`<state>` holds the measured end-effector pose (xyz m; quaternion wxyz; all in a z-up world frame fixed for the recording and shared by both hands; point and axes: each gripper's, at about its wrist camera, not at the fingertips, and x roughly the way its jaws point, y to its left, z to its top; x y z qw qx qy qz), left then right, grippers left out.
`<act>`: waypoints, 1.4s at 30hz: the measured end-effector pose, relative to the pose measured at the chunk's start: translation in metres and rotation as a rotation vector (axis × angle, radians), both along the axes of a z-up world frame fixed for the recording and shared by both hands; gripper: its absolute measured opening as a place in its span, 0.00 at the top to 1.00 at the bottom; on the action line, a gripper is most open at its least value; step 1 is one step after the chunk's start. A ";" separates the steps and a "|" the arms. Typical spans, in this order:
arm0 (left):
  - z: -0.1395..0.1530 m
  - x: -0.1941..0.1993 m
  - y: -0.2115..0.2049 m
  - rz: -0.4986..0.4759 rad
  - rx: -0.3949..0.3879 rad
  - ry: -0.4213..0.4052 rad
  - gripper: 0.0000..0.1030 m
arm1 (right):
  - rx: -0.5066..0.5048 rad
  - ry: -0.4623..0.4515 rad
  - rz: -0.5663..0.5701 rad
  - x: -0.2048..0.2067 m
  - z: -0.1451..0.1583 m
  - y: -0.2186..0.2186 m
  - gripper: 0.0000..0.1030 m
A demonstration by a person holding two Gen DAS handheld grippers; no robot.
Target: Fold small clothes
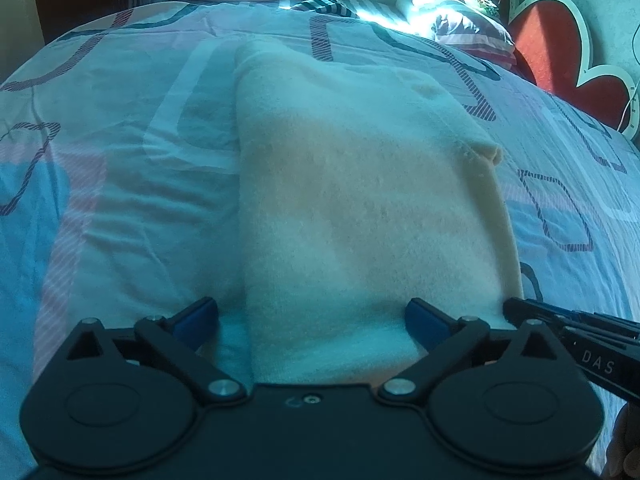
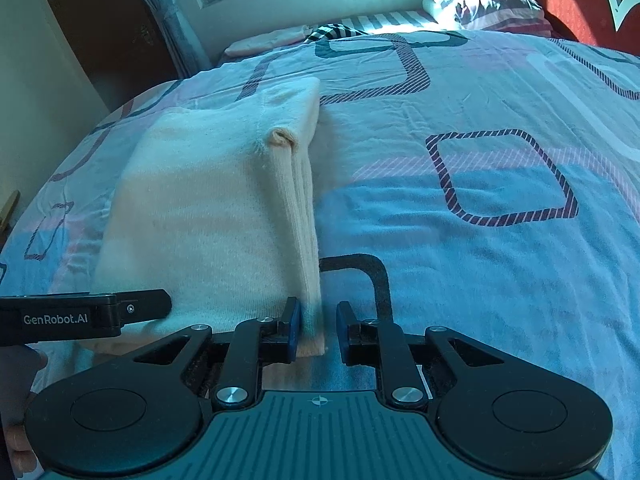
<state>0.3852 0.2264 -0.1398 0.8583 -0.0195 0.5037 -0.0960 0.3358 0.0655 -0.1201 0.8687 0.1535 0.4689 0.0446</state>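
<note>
A bed quilt [image 2: 480, 184] printed with blue, pink and dark striped squares fills both views. The left gripper [image 1: 312, 320] is spread wide astride the near edge of the folded cream knitted garment [image 1: 360, 208] at lower centre; the right gripper [image 2: 318, 328] stands narrowly apart, its left pad touching the garment's layered right edge, pinching nothing. Risk: a careless withdrawal could let a pad snag that edge and spring the fold open.

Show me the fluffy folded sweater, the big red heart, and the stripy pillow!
cream sweater [image 1: 360, 200], left wrist view, middle of its top layer.
red heart [image 1: 548, 40], left wrist view, on its red centre.
stripy pillow [image 2: 492, 4], right wrist view, on its side.
</note>
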 end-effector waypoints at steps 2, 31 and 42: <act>0.001 0.000 0.001 0.034 -0.013 0.014 0.02 | 0.002 0.002 0.001 0.000 0.000 0.000 0.83; 0.034 0.039 -0.018 0.143 0.208 -0.114 0.03 | -0.005 -0.138 0.003 0.081 0.039 0.006 0.59; 0.008 0.082 -0.004 0.127 0.092 -0.034 0.00 | -0.099 -0.086 -0.041 0.114 0.001 0.003 0.64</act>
